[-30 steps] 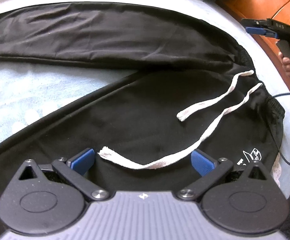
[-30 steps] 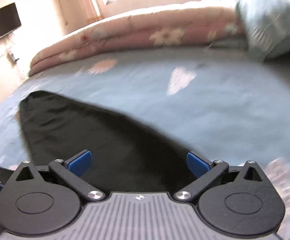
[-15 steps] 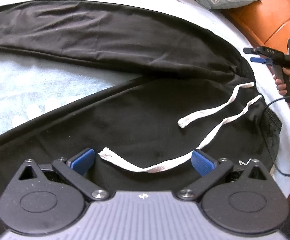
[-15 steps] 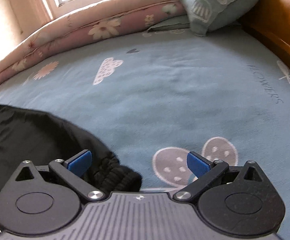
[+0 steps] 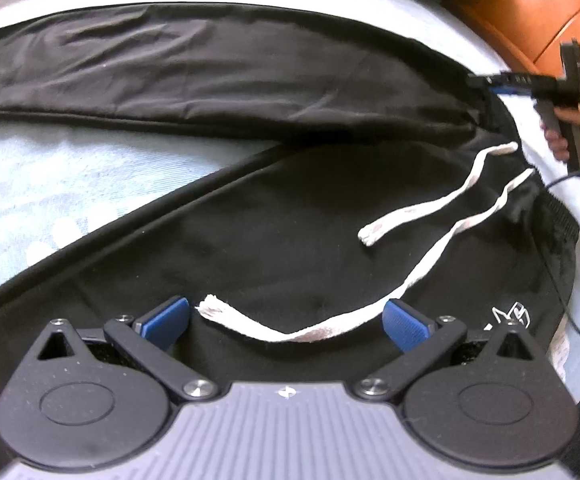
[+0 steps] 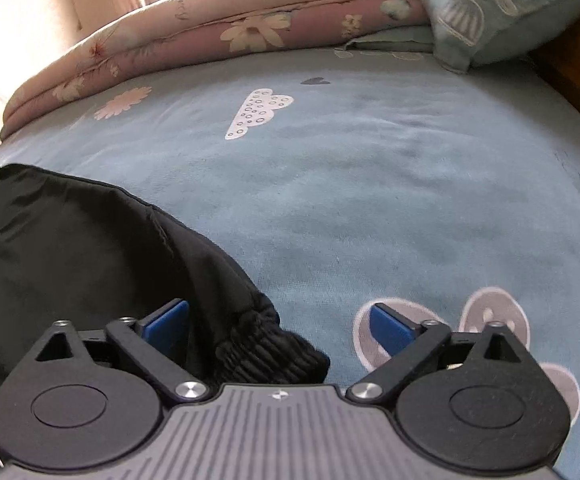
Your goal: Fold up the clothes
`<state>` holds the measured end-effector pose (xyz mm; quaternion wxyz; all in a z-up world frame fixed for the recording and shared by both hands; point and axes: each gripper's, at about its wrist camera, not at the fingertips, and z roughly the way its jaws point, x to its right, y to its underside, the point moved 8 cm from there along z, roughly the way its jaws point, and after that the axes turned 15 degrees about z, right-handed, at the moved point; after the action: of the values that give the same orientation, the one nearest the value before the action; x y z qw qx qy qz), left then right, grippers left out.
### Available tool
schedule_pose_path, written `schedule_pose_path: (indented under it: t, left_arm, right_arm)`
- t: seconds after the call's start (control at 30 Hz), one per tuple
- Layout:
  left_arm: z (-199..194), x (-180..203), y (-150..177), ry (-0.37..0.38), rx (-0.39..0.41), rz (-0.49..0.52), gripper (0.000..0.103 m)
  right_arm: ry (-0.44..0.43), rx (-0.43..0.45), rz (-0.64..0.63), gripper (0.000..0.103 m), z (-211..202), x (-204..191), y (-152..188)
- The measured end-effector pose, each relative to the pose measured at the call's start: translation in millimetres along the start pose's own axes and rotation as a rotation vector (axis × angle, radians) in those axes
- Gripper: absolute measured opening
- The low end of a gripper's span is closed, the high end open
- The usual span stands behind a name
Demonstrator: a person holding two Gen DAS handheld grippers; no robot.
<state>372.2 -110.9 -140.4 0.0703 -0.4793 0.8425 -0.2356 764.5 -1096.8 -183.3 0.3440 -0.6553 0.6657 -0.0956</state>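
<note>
One pair of black trousers [image 5: 273,184] spread on the bed [image 6: 370,184] beside one pillow [image 6: 502,12], two white drawstring ends loose; left claw [image 5: 285,318] wide, empty; right claw [image 6: 279,320] just narrowing, astride the waistband corner, ungripped.

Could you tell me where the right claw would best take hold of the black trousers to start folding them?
Probably the ribbed elastic waistband corner of the black trousers, coming down from the waist end. That bunched edge stands thicker than the flat cloth and already lies between the blue pads of the right claw, whose jaws have just been closing without pressing it yet.
</note>
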Motion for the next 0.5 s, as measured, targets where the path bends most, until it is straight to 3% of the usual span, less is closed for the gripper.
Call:
schedule_pose_path:
  t: [0.13,0.5]
  left_arm:
    - [0,0,0,-0.003,-0.009,0.005,0.102]
    - [-1,-5,0,0.026,0.01,-0.033,0.102]
  right_arm:
    - [-0.015,-0.018,-0.02,0.082,9,-6,-3]
    - [-0.018,-0.051,-0.093,0.082,27,-14,-7]
